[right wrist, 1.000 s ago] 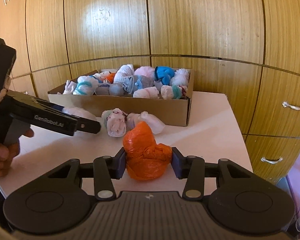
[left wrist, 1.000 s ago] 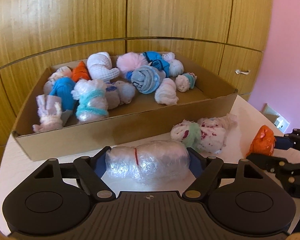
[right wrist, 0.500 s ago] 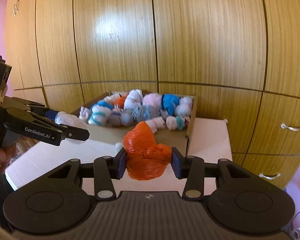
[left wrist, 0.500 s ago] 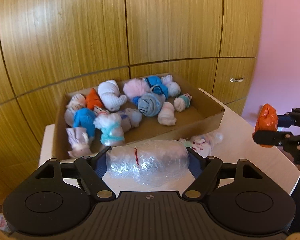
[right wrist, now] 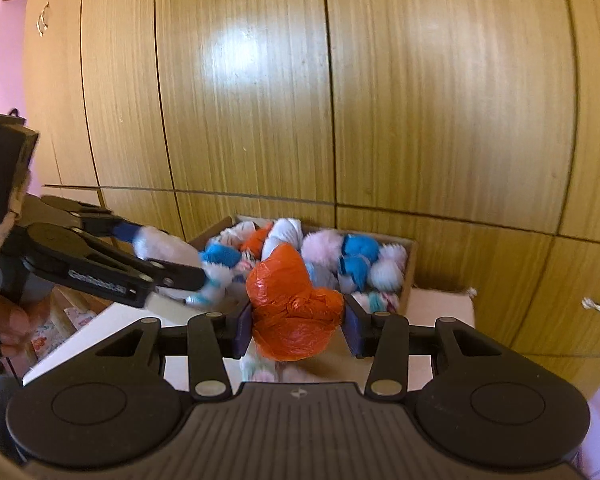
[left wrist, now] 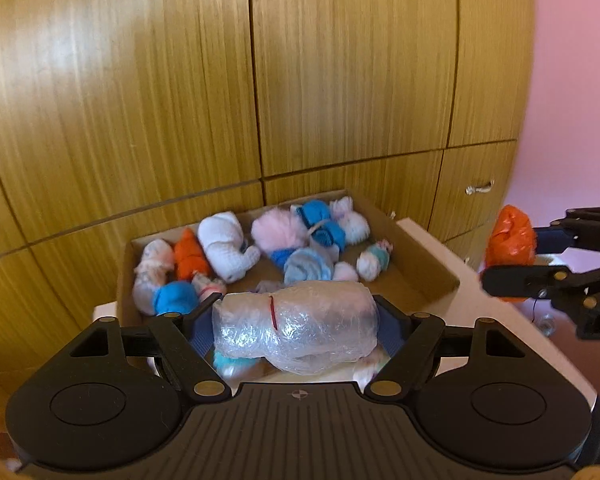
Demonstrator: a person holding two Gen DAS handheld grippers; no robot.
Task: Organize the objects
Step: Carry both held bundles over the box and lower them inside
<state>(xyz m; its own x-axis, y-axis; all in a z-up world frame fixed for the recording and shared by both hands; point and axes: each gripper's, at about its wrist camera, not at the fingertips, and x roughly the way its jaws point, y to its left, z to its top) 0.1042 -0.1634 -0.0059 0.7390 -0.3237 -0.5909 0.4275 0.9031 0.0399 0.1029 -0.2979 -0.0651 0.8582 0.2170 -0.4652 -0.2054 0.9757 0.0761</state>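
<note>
Left wrist view: left gripper (left wrist: 296, 330) clamps clear-wrapped bundle (left wrist: 296, 326) above cardboard box (left wrist: 428, 276); right gripper (right wrist: 296, 320) pinches orange bag (right wrist: 292, 312), both lifted off white table (left wrist: 496, 320).

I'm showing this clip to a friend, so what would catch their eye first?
Probably the bright orange bundle clamped in the right tool, and the clear plastic-wrapped bundle clamped in the left tool. Behind both sits a cardboard box full of small colourful bundles, against wooden cabinets.
</note>
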